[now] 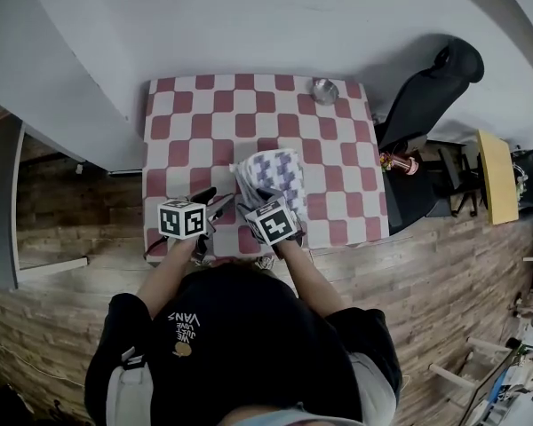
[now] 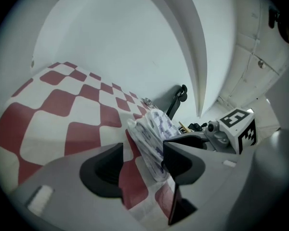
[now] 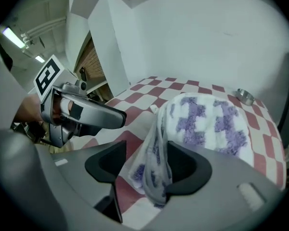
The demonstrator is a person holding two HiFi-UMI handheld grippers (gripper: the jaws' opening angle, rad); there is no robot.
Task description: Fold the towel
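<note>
On the black garment [image 1: 249,353], upside-down VANS print [image 1: 185,318], towel [image 1: 271,174] beyond

Towel [image 1: 271,174] bunched on checkered table [image 1: 338,140]; right gripper [image 1: 256,199] at its near edge.

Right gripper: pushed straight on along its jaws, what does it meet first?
The towel. A fold of it hangs between the open jaws of the right gripper, and its bulk lies just ahead on the checkered table. Depth beyond that is unclear.
</note>
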